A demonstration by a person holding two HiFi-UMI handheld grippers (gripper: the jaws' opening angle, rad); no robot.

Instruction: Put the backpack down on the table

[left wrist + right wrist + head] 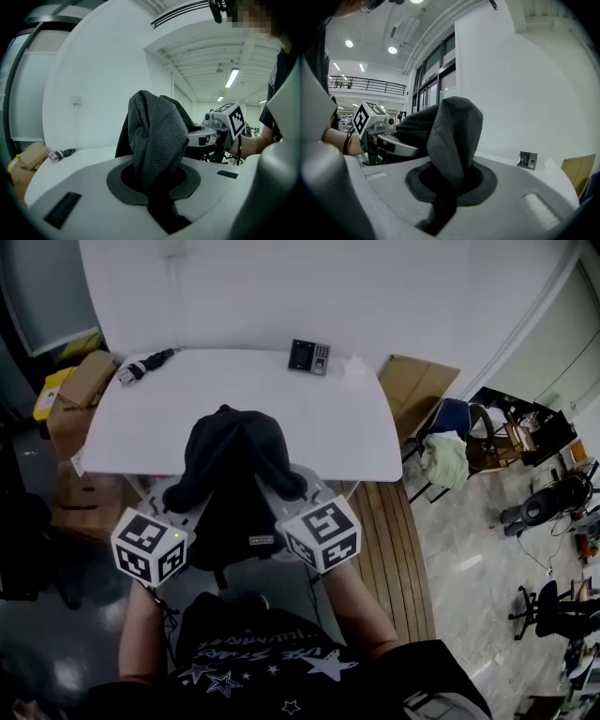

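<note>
Status: backpack (234,474) held up at near edge of table (309,418), not yet set down. L gripper (154,187) & R gripper (450,187): jaws narrow, each clamped on backpack fabric. Remaining, est.: advance over tabletop, lower, release.

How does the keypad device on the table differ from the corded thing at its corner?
The keypad device is boxy and squarish, by the far edge of the table; the corded thing is long and thin, slantwise at the far left corner. Both are small and apart from the backpack.
</note>
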